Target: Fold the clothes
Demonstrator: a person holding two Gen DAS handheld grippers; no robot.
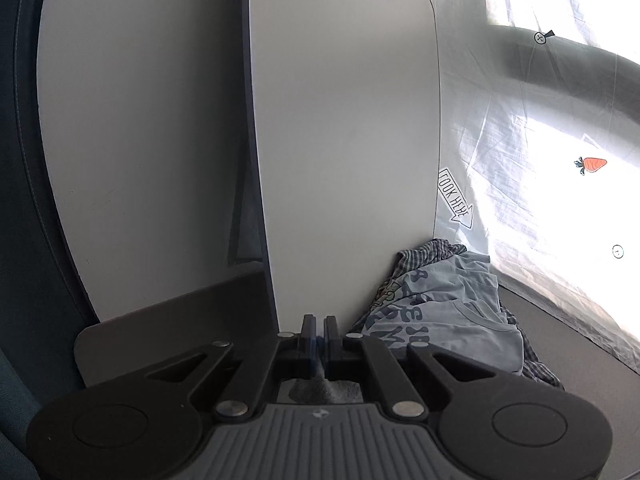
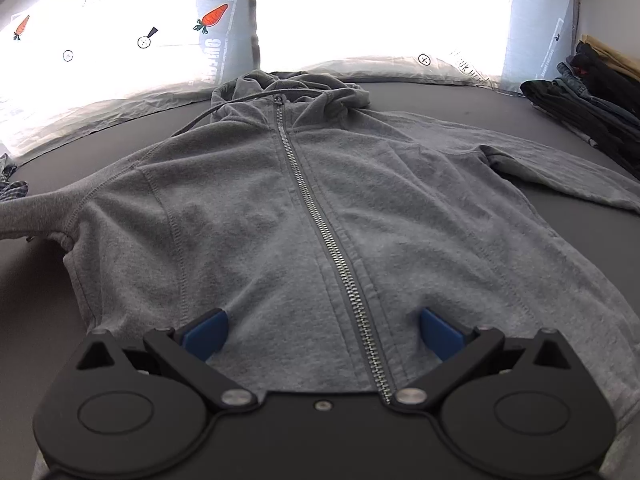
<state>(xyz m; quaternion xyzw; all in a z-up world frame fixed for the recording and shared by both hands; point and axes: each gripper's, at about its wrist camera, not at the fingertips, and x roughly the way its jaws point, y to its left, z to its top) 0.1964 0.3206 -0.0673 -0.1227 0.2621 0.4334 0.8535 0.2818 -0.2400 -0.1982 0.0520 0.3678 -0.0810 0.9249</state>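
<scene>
My left fingers (image 1: 319, 330) pinch the grey hoodie's (image 2: 280, 208) sleeve for folding, while my right fingers (image 2: 322, 330) stand wide over its hem.

A hoodie (image 2: 320, 208) is lying flat on the tabletop (image 2: 460, 100), hood toward the curtain (image 2: 360, 12), with stacked clothes (image 2: 588, 96) sitting at its right.
</scene>
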